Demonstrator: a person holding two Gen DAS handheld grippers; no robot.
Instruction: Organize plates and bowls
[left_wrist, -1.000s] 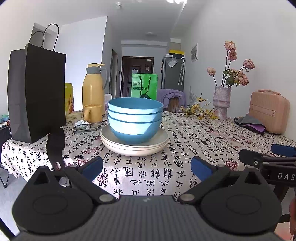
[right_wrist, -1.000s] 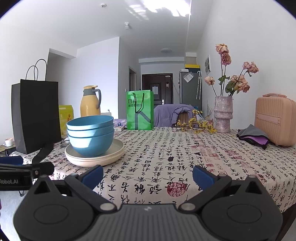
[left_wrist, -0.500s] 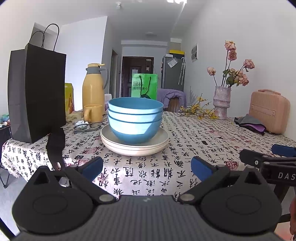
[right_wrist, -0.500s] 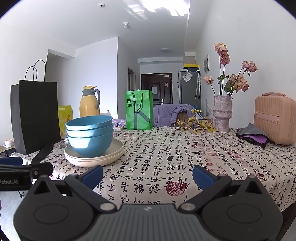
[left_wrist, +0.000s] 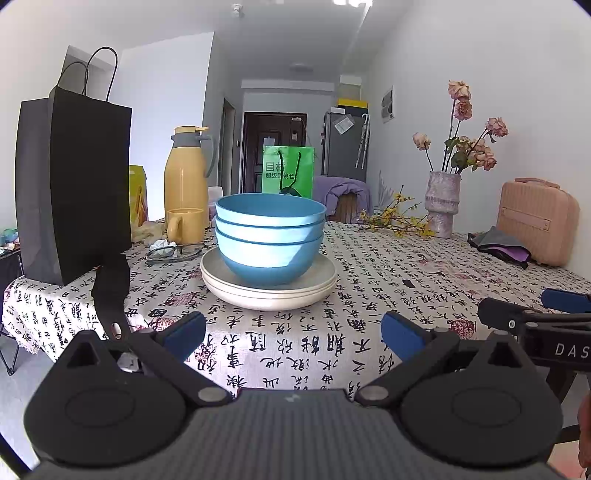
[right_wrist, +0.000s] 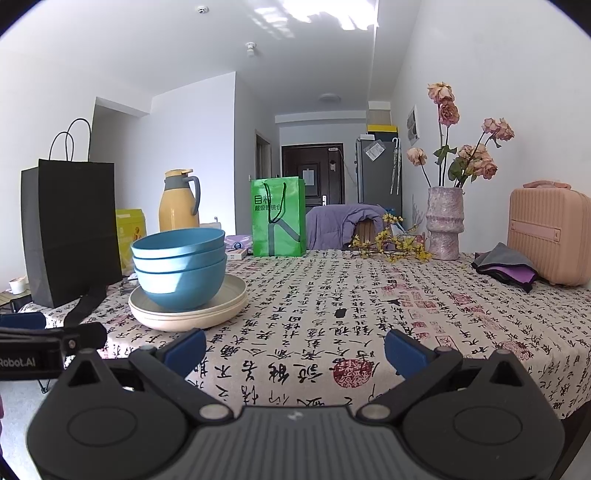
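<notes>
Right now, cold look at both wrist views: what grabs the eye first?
The stack of three blue bowls nested on cream plates, near the table's front-left edge on the calligraphy-print tablecloth. Next, the tall black paper bag at the left edge and the vase of dried roses far right. Both the left tool and the right tool are open, holding nothing.

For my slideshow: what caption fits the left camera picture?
Open left gripper faces three blue bowls stacked on cream plates.
</notes>
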